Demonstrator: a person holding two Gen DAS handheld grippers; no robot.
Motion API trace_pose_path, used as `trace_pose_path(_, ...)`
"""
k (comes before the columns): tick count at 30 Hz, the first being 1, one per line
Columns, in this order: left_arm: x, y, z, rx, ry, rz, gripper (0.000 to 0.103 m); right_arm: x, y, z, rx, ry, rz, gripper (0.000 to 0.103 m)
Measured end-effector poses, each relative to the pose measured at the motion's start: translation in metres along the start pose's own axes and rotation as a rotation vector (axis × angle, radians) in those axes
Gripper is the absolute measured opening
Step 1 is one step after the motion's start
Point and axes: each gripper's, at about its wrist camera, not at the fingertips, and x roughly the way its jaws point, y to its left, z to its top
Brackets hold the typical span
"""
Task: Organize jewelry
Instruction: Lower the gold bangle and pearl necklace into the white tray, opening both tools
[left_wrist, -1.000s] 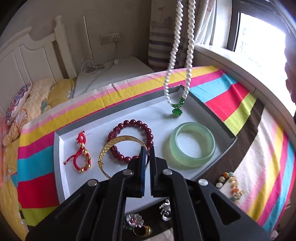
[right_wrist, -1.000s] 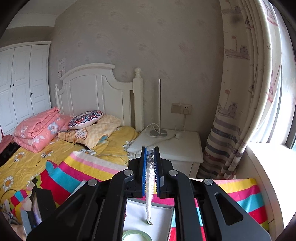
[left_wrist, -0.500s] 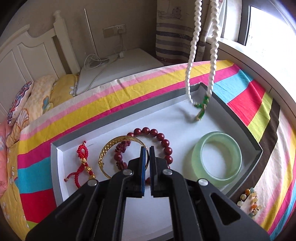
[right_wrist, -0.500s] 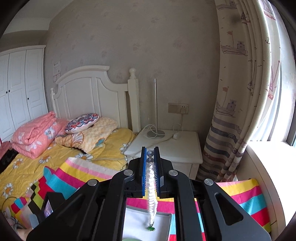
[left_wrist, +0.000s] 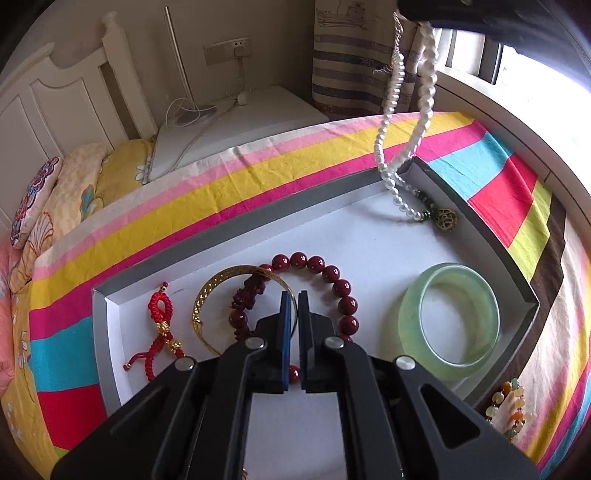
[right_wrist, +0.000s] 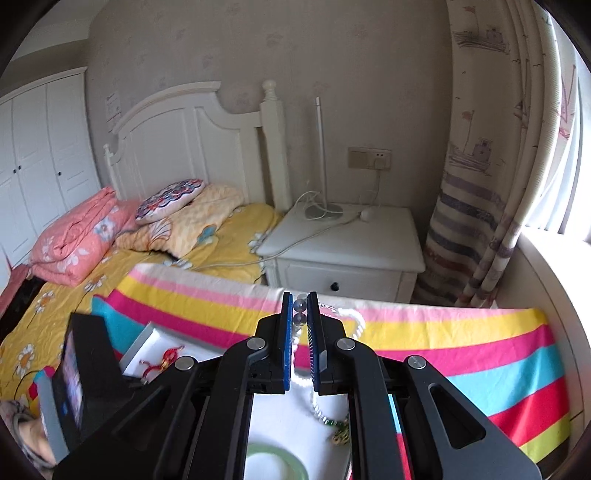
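The tray holds bracelets and a jade bangle. The right gripper pinches the pearl necklace, its pendant resting at the tray's 1 o'clock corner. The left gripper, nearly closed, is empty.

Right gripper jaws pinch beads; left gripper jaws nearly closed, empty.

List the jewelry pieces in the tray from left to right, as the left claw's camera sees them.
red knotted cord → gold bangle → dark red bead bracelet → pearl necklace → green jade bangle
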Motion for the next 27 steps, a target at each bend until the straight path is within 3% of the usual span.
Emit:
trace_pose_path(6, 0.008, 0.002, -0.001, -0.016, 0.006, -0.002, 0.007, -0.043, 0.022, 0.003, -0.056, -0.07, 0.086, 0.01)
trace_pose_path(11, 0.008, 0.003, -0.001, -0.046, -0.015, -0.011, 0.043, -0.067, 0.038, 0.015, -0.109, -0.107, 0.106, 0.01)
trace_pose_path(15, 0.004, 0.003, -0.002, -0.058, -0.027, -0.012, 0.053, -0.05, 0.034, 0.012, -0.114, -0.055, 0.079, 0.01)
trace_pose_path(17, -0.005, 0.003, -0.004, -0.057, -0.056, -0.001, 0.073, -0.032, 0.026, 0.005, -0.1, -0.007, 0.06, 0.01)
trace_pose_path(19, -0.018, 0.004, -0.009, -0.057, -0.098, 0.009, 0.079, -0.014, 0.018, -0.004, -0.091, 0.032, 0.032, 0.01)
trace_pose_path(27, -0.066, 0.016, -0.042, -0.089, -0.205, 0.059, 0.09, 0.042, -0.029, -0.056, -0.021, 0.213, -0.121, 0.01)
